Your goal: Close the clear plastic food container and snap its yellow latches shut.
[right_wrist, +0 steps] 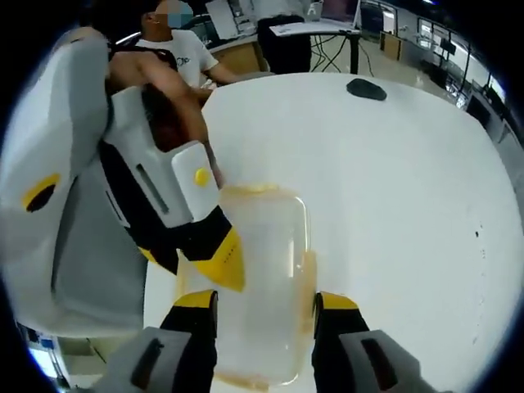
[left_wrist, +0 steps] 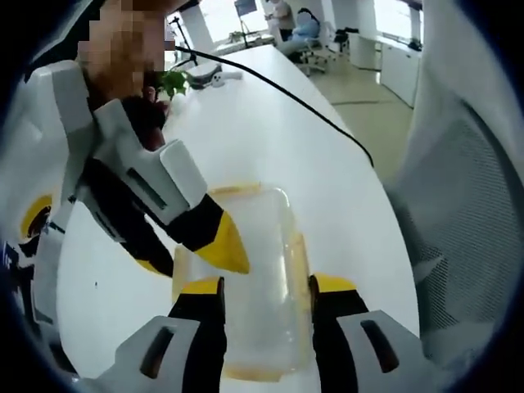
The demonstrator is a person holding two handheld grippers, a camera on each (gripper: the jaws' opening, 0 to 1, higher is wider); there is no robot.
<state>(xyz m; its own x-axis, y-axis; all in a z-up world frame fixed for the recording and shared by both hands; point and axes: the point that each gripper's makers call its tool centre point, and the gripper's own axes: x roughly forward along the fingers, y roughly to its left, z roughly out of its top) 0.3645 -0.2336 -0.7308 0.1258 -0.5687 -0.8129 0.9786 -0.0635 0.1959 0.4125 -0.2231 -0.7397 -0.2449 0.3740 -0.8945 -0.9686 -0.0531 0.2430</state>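
- Clear container (left_wrist: pixel 258 278) on white tabletop (left_wrist: pixel 270 131); lid seated.
- Left gripper (left_wrist: pixel 266 286) spread, straddling it.
- Right gripper (right_wrist: pixel 266 303) spread likewise.
- Press yellow latches (left_wrist: pixel 299 262) inward squarely.

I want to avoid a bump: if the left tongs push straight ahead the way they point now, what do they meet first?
Probably the clear container: it lies between and just ahead of the left tongs. The other tongs' yellow tip rests at its left edge; depth is unclear.
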